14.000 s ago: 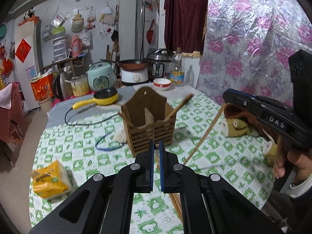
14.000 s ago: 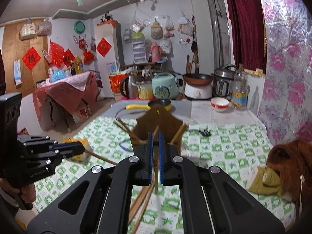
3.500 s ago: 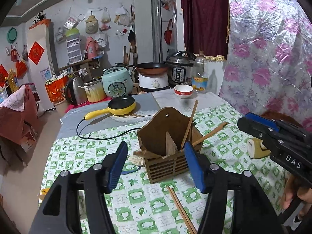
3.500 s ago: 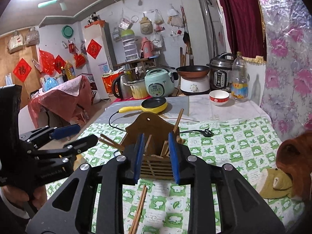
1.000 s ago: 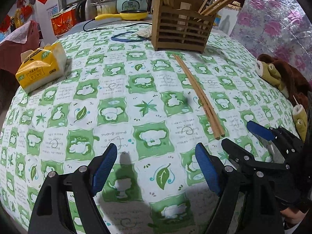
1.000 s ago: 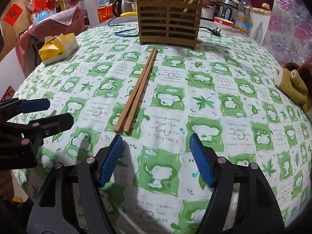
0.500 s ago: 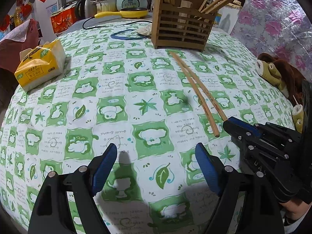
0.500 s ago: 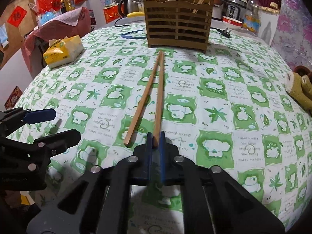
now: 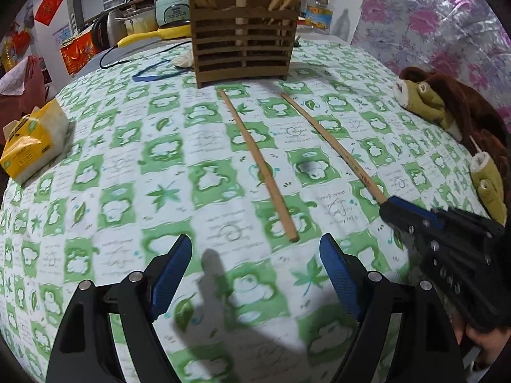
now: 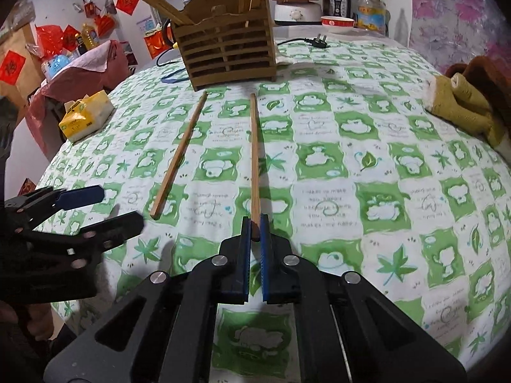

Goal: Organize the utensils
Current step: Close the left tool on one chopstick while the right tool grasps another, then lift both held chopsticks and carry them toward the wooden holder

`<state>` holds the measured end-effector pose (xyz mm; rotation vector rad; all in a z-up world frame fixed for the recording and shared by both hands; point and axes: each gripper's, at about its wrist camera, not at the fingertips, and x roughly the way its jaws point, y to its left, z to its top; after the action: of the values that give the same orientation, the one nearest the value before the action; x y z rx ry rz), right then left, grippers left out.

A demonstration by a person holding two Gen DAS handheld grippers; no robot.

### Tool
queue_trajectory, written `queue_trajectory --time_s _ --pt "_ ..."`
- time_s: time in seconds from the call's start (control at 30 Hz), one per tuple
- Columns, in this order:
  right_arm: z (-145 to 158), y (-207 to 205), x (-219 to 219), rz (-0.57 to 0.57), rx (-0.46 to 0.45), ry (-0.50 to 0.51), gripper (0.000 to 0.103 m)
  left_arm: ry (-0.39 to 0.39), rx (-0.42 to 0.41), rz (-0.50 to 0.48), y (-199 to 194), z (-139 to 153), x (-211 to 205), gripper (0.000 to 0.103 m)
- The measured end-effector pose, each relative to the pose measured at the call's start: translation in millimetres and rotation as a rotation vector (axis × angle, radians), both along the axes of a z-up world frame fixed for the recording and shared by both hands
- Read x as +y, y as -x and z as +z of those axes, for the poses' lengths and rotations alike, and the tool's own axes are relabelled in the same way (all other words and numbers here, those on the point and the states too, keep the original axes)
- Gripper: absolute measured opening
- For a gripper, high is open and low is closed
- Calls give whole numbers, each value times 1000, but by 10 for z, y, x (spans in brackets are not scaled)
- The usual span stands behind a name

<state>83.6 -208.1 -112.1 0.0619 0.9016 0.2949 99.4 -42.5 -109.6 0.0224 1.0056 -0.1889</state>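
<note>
Right claw point(image 10: 254, 223) is clenched on the near end of one chopstick point(image 10: 254, 159). That held stick runs straight away from the claw over the green and white cloth of the counter point(image 10: 383, 191), and its far tip points at the wooden holder point(image 10: 225, 51).

Left claw point(image 9: 255, 255) is released, with its blue pads point(image 9: 171, 263) wide apart and nothing between them. It hovers over the cloth. Just past it lies the second chopstick point(image 9: 255, 159), flat on the counter and not touched by either claw. The thick end of this stick is closest to the left claw, and its thin end points at the holder. The two sticks lie apart, side by side.

To the left, near the counter's edge, sits a yellow pack of tissues point(image 9: 30, 140). To the right lies a brown and yellow plush toy point(image 9: 447, 105).

Farther back stands the wooden holder with slats. More chopsticks point(image 10: 166, 8) stick up out of it and lean out at the sides. A blue loop point(image 9: 150, 71) and a black cord point(image 9: 127, 54) lie by the holder. Behind it are a rice cooker point(image 9: 171, 11), a red and white bowl point(image 10: 337, 22) and a bottle point(image 10: 370, 3).
</note>
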Motion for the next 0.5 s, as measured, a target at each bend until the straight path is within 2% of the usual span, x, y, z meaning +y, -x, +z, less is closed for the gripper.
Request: queue_trajectory --time_s 0.13,0.27,0.33,0.4,0.43,0.47,0.5 --pt "-50 8 31 12 6 -9 6 -33 19 27 -82 -94 -49 80" --pt "-67 11 19 18 5 -18 6 -62 7 39 -100 -140 -72 70" --pt "-68 14 19 16 5 -17 6 -61 -16 30 -88 -129 -99 57" --pt "-69 13 15 16 3 -16 6 -70 -44 7 -77 -112 -155 25" --pt "-70 12 15 15 5 -16 6 -82 -54 -9 -74 -111 -199 16" --pt "-71 11 11 15 7 -18 6 -102 -60 -20 -78 -111 -238 10" --pt "-71 8 4 14 9 -21 6 -125 -65 -31 -68 -110 -272 8"
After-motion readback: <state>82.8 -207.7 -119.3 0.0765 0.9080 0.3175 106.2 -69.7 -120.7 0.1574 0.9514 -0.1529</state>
